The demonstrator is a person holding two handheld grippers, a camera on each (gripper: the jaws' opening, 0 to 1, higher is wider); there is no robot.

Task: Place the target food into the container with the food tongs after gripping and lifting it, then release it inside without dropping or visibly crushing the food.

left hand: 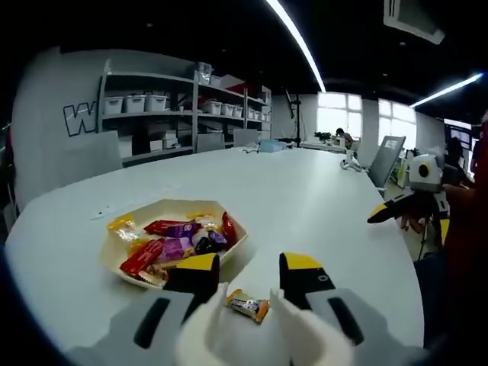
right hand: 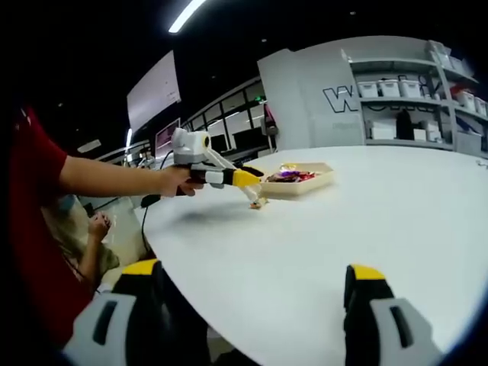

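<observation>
Though a wrapped candy (left hand: 248, 306) sits between the white tongs (left hand: 229, 328), it isn't in the tray (left hand: 236, 226) yet.

The left gripper (left hand: 249, 276) squeezes the tongs around the candy, just beside the tray of sweets; lifting, carrying over and letting go inside look left to do. The right gripper (right hand: 253, 293) hangs spread, holding nothing, over the white table (right hand: 366, 221). Beyond stand shelves (left hand: 152, 114) of bins and bright windows (left hand: 358, 114).

Wrapped candy (left hand: 248, 306) held in white tongs (left hand: 229, 328) beside candy-filled container (left hand: 232, 217).
</observation>
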